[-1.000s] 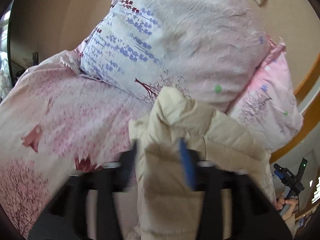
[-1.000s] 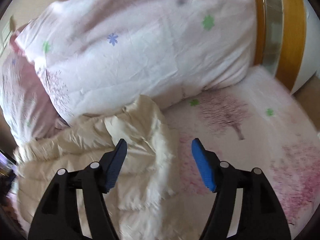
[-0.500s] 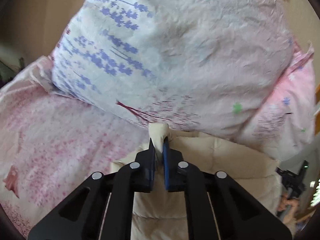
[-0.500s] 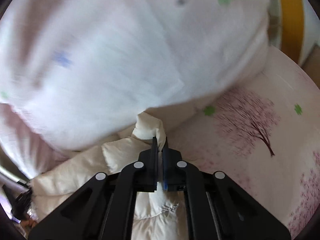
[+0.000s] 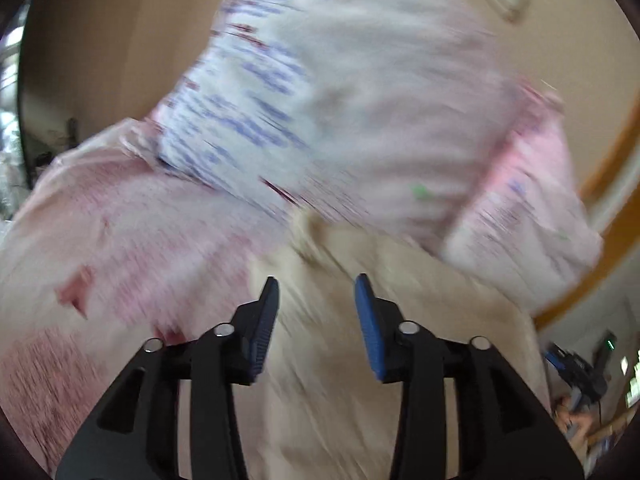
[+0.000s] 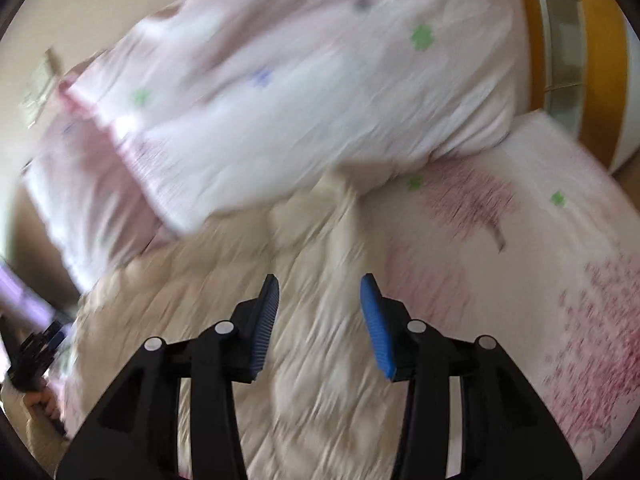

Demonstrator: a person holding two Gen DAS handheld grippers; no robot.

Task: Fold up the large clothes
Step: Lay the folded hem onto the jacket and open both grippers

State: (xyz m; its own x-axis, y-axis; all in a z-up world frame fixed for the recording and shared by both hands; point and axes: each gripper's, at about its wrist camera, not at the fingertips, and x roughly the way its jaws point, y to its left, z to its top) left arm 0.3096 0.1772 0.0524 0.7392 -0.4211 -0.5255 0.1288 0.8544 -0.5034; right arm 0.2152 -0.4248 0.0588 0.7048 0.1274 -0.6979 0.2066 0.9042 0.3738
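A cream quilted jacket [image 5: 360,360] lies flat on the pink floral bed sheet [image 5: 100,248], its far edge against the pillows. It also shows in the right wrist view [image 6: 240,300]. My left gripper [image 5: 316,284] is open and empty above the jacket's far left part. My right gripper [image 6: 320,284] is open and empty above the jacket's far right part, near a raised fold [image 6: 344,216]. Both views are blurred by motion.
A large pillow with blue and red print [image 5: 320,92] and a pink pillow [image 6: 300,92] stand at the head of the bed. A wooden headboard [image 6: 600,60] rises at the right. The other hand-held gripper [image 5: 580,368] shows at the edge.
Half a second ago both grippers were shut on the jacket's far corners near the pillows. Now both have opened, let the jacket go and pulled back.
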